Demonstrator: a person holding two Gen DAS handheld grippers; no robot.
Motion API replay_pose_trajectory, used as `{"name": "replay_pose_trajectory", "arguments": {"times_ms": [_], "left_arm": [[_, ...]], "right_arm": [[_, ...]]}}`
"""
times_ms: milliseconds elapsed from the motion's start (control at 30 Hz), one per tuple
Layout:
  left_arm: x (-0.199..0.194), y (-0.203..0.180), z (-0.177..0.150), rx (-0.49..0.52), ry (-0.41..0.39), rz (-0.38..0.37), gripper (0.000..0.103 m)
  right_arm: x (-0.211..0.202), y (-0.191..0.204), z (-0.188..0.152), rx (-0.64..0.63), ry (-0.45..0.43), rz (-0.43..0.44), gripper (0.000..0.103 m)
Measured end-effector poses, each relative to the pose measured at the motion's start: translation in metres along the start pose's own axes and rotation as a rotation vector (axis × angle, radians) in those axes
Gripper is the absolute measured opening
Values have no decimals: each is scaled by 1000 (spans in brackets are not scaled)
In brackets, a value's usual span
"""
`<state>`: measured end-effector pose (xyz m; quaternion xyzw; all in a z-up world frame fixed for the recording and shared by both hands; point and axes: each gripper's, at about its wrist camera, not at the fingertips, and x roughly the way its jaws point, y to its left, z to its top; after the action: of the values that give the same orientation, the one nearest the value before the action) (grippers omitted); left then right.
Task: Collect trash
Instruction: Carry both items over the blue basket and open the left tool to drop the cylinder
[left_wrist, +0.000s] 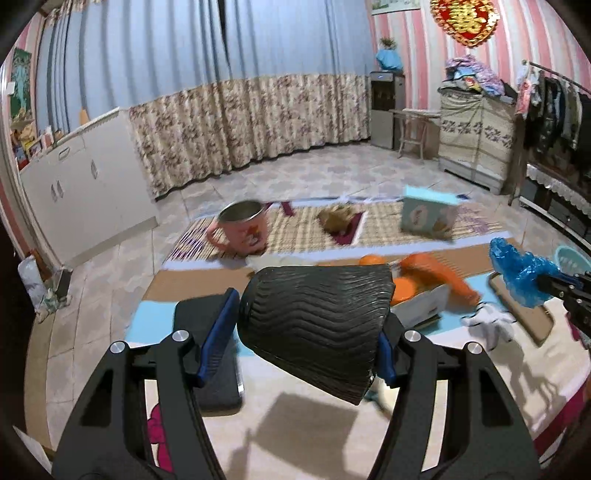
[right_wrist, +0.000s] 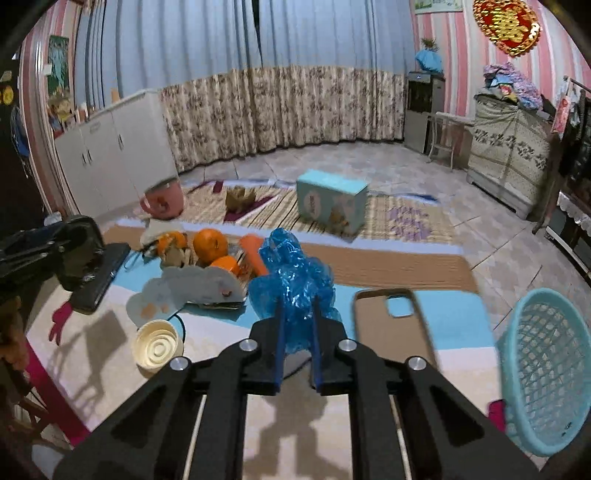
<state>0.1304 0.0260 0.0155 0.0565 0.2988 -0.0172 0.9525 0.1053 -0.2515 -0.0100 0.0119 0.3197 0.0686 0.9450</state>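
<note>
Left wrist view: my left tongs (left_wrist: 310, 325) are clamped on a black ribbed paper cup (left_wrist: 314, 317), which fills the middle of the frame. It lies on its side between the pads, its long axis running across the picture, wider mouth toward the lower right. At the right edge my right tongs (left_wrist: 554, 286) come in carrying the crumpled blue plastic bag (left_wrist: 519, 269), and just above them shows a sliver of the turquoise basket (left_wrist: 570, 258).

Right wrist view: my right tongs (right_wrist: 297, 332) are closed on the blue plastic bag, which bunches up above the tips at frame centre. The turquoise basket stands at the lower right of the frame, well to the right of the bag and close to this hand; I judge it the place for the trash. So the bag needs a swing to the right, and the right hand is plainly the nearer. The left tongs with the cup sit at the far left edge, across the table (right_wrist: 295, 424) from the basket.
</note>
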Motion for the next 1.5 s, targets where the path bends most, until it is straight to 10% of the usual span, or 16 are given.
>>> {"name": "replay_pose_trajectory", "arguments": {"times_ms": [700,1500], "left_arm": [[-20,-251,33,184,-70,-298,63],[12,-442,15,327,27,-509,66]], "right_arm": [[-100,-199,-35,211,-51,-415,12],[-91,-288,-72,365,-28,-482,12]]}}
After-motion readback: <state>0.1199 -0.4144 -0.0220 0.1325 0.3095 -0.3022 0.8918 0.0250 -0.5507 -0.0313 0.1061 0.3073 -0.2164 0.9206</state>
